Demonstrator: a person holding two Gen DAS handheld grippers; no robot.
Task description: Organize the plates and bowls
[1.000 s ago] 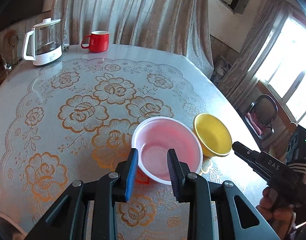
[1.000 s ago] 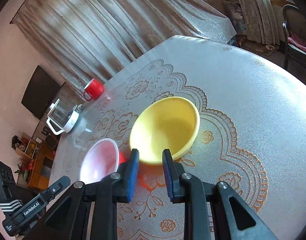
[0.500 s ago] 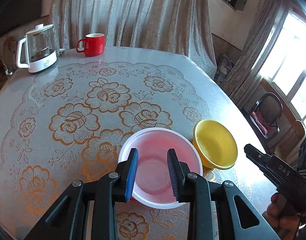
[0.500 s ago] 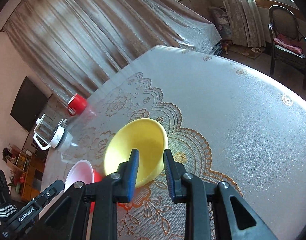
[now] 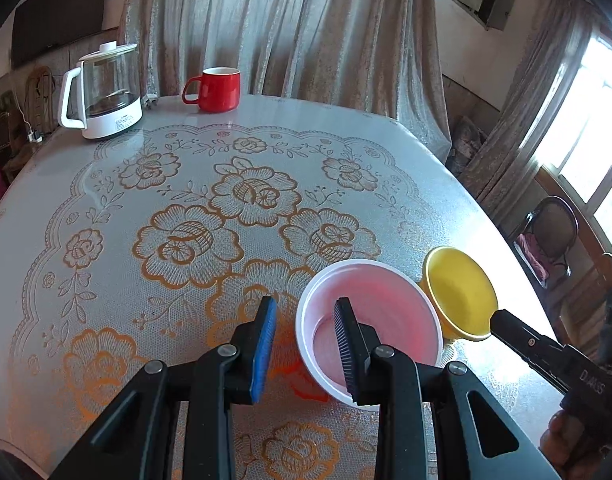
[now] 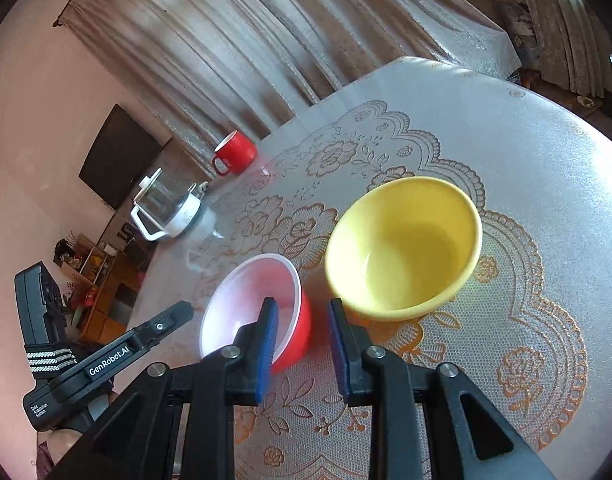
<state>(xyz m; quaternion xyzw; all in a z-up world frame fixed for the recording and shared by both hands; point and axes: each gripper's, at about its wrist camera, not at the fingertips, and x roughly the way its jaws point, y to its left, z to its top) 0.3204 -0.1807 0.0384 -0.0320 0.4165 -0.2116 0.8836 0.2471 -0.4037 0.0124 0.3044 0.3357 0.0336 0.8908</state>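
A red bowl with a pale inside (image 5: 370,320) stands on the table next to a yellow bowl (image 5: 460,292) at the right. My left gripper (image 5: 304,340) is open and straddles the red bowl's near-left rim, one finger inside, one outside. In the right wrist view the red bowl (image 6: 252,304) is left of the yellow bowl (image 6: 404,244). My right gripper (image 6: 300,344) is open and empty, in front of the gap between the two bowls. The left gripper's body (image 6: 102,360) shows at the lower left there.
A glass kettle (image 5: 104,88) and a red mug (image 5: 216,89) stand at the table's far edge, before a curtain. A lace-pattern cloth (image 5: 186,240) covers the round table. A chair (image 5: 546,236) stands right of the table near a window.
My left gripper has shifted left, so the red bowl's rim now lies between its fingers. My right gripper has swung left from the yellow bowl's rim toward the gap between the bowls.
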